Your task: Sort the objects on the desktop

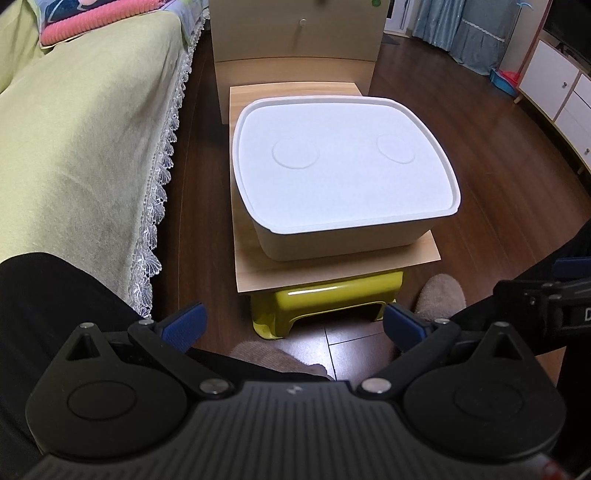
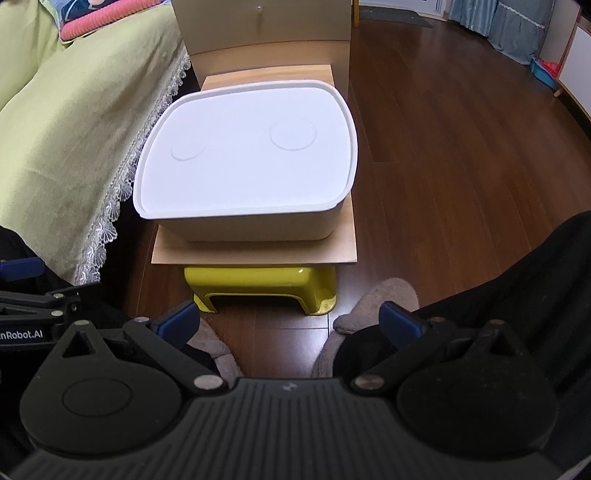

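White lidded storage box point(image 1: 343, 173) centred on small wooden bench point(image 1: 332, 269), lid point(image 2: 247, 155) seated flat all round, two shallow round dimples on top; box fills most of bench top, narrow bare strip along near edge only. Bench top resting on yellow plastic stool point(image 1: 325, 306); bed with green cover point(image 1: 85, 140) along left edge, wooden cabinet point(image 1: 295, 33) just behind far edge, dark wood floor point(image 2: 461, 147) to the right. No loose objects to sort visible anywhere on bench — contents presumably inside box, not confirmable. Left hand-held gripper point(image 1: 293, 326) held low in front of near edge, blue-padded fingers spread wide, nothing between them. Right hand-held gripper point(image 2: 288, 319) alongside, likewise spread and empty, well short of box. Slippered feet point(image 2: 373, 306) and dark trouser legs below both. Likely step in hand: getting lid off. Best approached with one gripper at each short end of lid rim, pads closing on the raised lip rather than on box wall, then lifting level and together so lid does not cock and jam. Worth watching: light box sliding toward near edge, bench top shifting on stool if pulled sideways
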The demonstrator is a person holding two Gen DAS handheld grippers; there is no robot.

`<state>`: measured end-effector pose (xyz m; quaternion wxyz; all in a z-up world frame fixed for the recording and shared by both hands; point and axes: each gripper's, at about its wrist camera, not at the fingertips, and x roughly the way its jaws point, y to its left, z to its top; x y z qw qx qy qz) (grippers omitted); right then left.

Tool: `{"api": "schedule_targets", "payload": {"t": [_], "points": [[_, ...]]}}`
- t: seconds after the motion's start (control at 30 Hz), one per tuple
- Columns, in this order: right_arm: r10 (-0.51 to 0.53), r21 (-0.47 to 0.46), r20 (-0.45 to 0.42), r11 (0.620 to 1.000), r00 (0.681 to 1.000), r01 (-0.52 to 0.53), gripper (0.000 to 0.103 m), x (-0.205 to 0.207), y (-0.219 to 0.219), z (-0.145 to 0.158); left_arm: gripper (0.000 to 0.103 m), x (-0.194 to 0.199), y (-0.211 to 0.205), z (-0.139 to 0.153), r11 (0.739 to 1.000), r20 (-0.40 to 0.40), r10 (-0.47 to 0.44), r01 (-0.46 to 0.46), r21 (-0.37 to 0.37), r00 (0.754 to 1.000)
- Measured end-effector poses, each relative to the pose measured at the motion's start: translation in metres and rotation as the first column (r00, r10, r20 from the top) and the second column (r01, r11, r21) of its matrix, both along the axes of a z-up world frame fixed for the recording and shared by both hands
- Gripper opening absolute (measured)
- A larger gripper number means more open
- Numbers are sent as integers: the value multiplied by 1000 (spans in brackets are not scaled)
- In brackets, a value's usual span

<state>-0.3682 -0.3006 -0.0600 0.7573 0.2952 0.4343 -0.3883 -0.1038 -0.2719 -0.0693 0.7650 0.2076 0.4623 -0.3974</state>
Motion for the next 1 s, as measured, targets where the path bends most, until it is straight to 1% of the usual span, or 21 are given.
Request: {"api": "schedule_targets", "payload": {"t": [0.3, 0.6, 0.9, 1.0], "points": [[11, -14, 25, 1000, 1000, -10, 102, 6, -1, 3, 102, 3, 0, 0, 1000, -1, 21, -21, -8, 1000], [1, -12, 37, 1000, 999, -1, 102, 7, -5, 4, 102, 1, -3, -1, 1000, 1, 4, -4, 1, 1000], [-4, -2, 35, 1000, 999, 4, 102, 8, -8, 0, 102, 5, -4, -2, 1000, -38, 17, -17, -14, 999], [-6, 1, 35, 1000, 999, 6, 102, 8, -8, -1, 102, 5, -5, -3, 1000, -39, 16, -17, -14, 999]]}}
